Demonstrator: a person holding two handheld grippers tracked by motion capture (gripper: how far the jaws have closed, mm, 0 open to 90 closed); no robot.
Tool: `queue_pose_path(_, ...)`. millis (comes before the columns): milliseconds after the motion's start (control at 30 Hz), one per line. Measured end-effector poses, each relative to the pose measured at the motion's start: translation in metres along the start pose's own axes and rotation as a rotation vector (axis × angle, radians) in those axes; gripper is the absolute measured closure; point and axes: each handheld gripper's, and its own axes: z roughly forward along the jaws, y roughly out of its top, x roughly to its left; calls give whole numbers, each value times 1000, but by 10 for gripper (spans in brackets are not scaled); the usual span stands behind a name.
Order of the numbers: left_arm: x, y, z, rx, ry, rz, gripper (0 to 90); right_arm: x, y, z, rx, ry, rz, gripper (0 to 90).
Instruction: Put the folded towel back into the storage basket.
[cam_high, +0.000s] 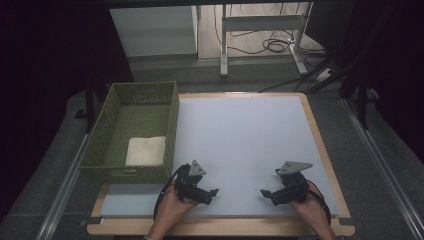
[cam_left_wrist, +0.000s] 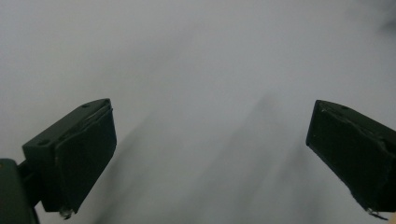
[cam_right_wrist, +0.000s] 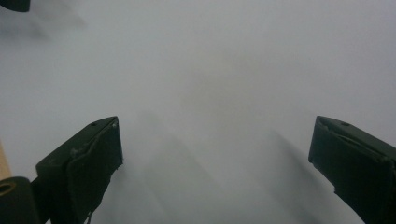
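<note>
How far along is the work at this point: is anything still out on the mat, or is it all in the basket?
Done, it seems: a folded white towel lies inside the green woven basket. In hand: nothing. The left gripper and right gripper sit low over the grey mat, jaws wide apart with only mat between them. Left: no other item shows on the mat, so little appears to remain.

Your high view looks forward and down from above the near edge of the wooden-rimmed table (cam_high: 320, 145), with its pale grey foam mat (cam_high: 240, 145) mid-frame. Each tool camera hangs close over that same mat (cam_left_wrist: 196, 70), facing along its own two black jaws, which rise from the lower corners.
</note>
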Motion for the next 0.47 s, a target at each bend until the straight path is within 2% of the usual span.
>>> queue_pose_path(67,2,-6,4,11,7,-3,22,0,-4,3,13,-15,-5,31)
queue_pose_path(100,1,-9,4,-9,15,14,19,0,-6,4,11,-24,-12,31)
queue_pose_path(200,-1,-9,5,-6,39,25,28,3,-7,5,11,-40,-26,30)
queue_pose_path(467,-1,-10,6,-3,34,28,13,4,-7,6,11,-48,-33,30)
